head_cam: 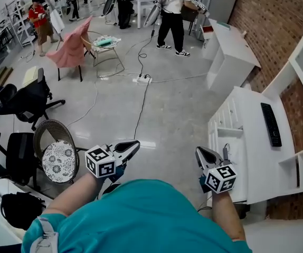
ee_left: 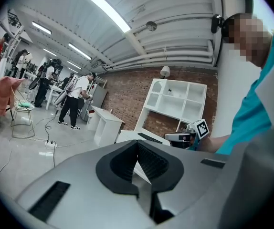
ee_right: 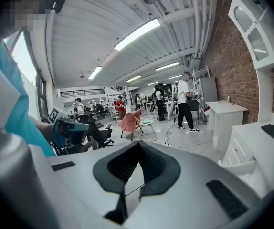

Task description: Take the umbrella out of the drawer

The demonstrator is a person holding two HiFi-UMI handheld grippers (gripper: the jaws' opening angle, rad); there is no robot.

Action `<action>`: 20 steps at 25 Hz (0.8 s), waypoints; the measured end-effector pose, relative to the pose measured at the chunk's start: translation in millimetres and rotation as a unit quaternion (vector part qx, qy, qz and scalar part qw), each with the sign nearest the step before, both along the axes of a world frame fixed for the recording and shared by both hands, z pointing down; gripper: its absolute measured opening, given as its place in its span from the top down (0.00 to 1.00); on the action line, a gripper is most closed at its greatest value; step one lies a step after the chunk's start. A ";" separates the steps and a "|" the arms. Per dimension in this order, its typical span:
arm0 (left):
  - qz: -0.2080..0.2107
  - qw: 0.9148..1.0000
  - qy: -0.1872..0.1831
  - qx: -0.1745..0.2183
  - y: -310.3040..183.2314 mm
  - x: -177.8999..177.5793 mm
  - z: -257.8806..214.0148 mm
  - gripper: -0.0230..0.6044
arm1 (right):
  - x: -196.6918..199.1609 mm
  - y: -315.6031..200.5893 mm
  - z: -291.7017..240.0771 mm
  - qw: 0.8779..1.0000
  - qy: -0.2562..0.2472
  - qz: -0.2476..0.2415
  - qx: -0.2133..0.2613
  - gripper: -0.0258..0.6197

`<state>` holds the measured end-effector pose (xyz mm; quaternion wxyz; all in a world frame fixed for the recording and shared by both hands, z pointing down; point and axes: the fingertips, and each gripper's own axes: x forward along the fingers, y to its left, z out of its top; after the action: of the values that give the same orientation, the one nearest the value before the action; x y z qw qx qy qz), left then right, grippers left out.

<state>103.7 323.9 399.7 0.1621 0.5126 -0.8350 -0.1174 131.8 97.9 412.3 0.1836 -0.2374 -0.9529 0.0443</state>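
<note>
Closest to us is our own teal shirt (head_cam: 141, 215), with both forearms reaching out past it. The left gripper (head_cam: 134, 144) has its jaws pressed together on nothing, and the right gripper (head_cam: 198, 151) is closed and empty too; each gripper's own view shows only bare pads meeting.

We see the umbrella in no view. We judge that it lies inside the white cabinet (head_cam: 257, 157) at our right, perhaps in the drawer (head_cam: 229, 132) that stands slightly out from the front.

We expect a folded umbrella to be light, with a stiff shaft under soft, slippery fabric that can slide or bunch between the pads. The handle, or the firm middle of the bundle, looks like the best place to grip, with the jaws set across its length. A loose strap or rib could catch on the drawer's edge.

The right gripper is near the cabinet front, so the drawer lip and the cabinet's top edge are what we should watch. To the left, the bare floor (head_cam: 167, 115) gives open room, with a wicker chair (head_cam: 56, 152) well off and a cable (head_cam: 140, 109) farther ahead.
</note>
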 end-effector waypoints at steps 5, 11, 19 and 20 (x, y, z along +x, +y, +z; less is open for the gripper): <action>-0.002 1.000 0.004 0.003 3.1 -22.7 7.1 0.94 | -19.8 1.9 9.9 1.000 0.008 -0.001 -0.002 0.93; 0.001 1.000 0.015 0.010 35.7 -75.1 26.3 0.94 | -75.5 32.3 14.7 1.000 0.005 -0.004 0.006 0.93; 0.033 0.999 0.012 0.008 94.6 -199.2 22.1 0.94 | -196.8 100.6 2.5 1.000 0.001 0.013 -0.007 0.93; 0.038 0.999 0.010 0.006 101.8 -212.8 19.5 0.94 | -211.5 110.0 0.4 1.000 0.002 0.012 -0.006 0.93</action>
<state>-109.1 425.7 419.1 0.1715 0.5439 -0.8125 -0.1209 -79.8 207.9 412.7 0.1840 -0.2269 -0.9550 0.0523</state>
